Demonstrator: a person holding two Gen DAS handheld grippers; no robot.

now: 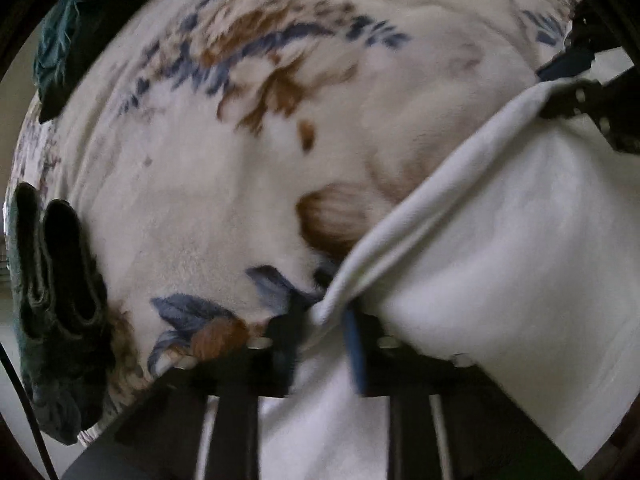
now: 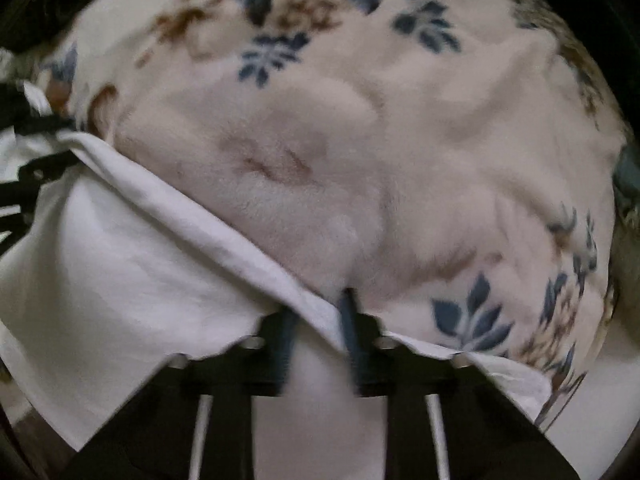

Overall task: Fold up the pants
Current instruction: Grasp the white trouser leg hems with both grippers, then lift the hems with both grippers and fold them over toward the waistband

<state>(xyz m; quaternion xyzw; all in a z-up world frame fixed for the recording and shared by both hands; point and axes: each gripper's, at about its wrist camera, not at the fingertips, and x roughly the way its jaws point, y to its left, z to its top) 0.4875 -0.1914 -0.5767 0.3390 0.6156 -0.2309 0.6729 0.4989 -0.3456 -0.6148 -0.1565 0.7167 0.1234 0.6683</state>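
Left wrist view looks straight down on a fleecy blanket point(image 1: 224, 184) printed with blue leaves and brown flowers, which covers most of the surface below. White pants point(image 1: 500, 248) lie on the blanket, filling the lower right of this view, their hemmed edge running as a slanted band from the upper right down to the left gripper point(image 1: 320, 312). The left gripper's two fingers stand narrow, drawn in on a bunched bit of that white edge, so the cloth is pinched between them. At the upper right the other gripper point(image 1: 576, 96) shows as a dark frame resting at the far end of the same edge. A dark green folded garment point(image 1: 56, 280) lies at the left rim of the blanket, apart from the pants, and more dark teal cloth point(image 1: 60, 40) sits at the upper left. Seen from the right wrist, the pants point(image 2: 120, 264) fill the lower left, the hemmed edge slanting down to the right gripper point(image 2: 320, 316), whose fingers are likewise narrow and closed on the white fabric. The blanket point(image 2: 400, 160) spreads beyond, wrinkled into soft ridges. Both pictures are somewhat blurred.
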